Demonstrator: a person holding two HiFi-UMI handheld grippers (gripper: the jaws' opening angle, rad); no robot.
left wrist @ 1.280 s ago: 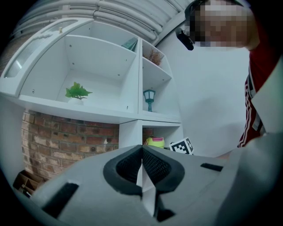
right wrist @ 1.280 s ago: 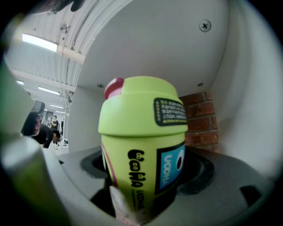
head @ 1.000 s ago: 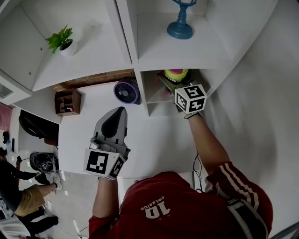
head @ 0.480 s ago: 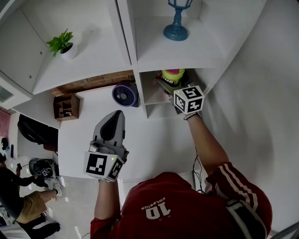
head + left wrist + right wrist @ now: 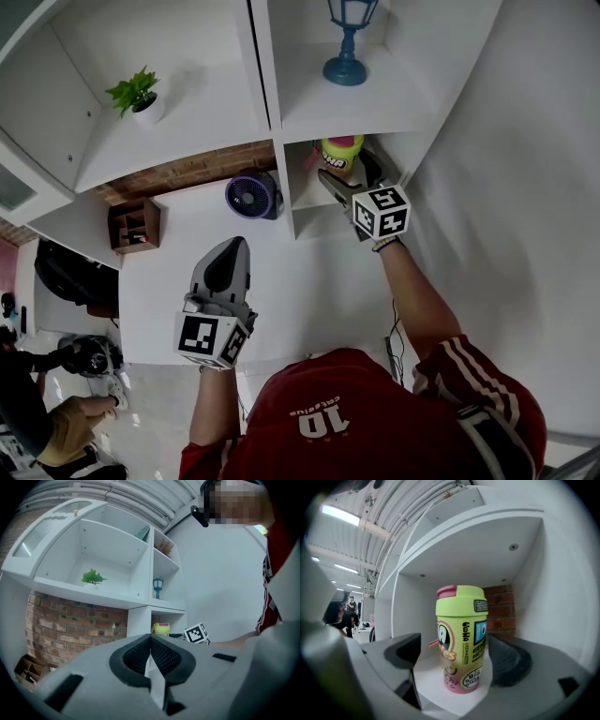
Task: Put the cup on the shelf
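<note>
A yellow-green cup (image 5: 342,150) with a pink lid and base stands upright on the floor of the lower shelf cubby (image 5: 309,202). In the right gripper view the cup (image 5: 461,639) stands between the tips of the spread jaws, with a gap on each side. My right gripper (image 5: 352,173) has just been opening and stands open at the cubby's mouth, touching nothing. My left gripper (image 5: 230,258) hangs shut and empty over the white table, to the left of the cubby. Its pads (image 5: 150,641) meet, and the cup (image 5: 161,629) shows far off behind them.
A blue lantern (image 5: 345,47) stands in the cubby above and a small potted plant (image 5: 139,94) on the left shelf. A purple fan (image 5: 253,192) and a wooden box (image 5: 134,225) sit by the brick wall. People are at lower left.
The right gripper has drawn back a little out of the cubby while the cup stays standing on the shelf. The left gripper has drifted slightly.
</note>
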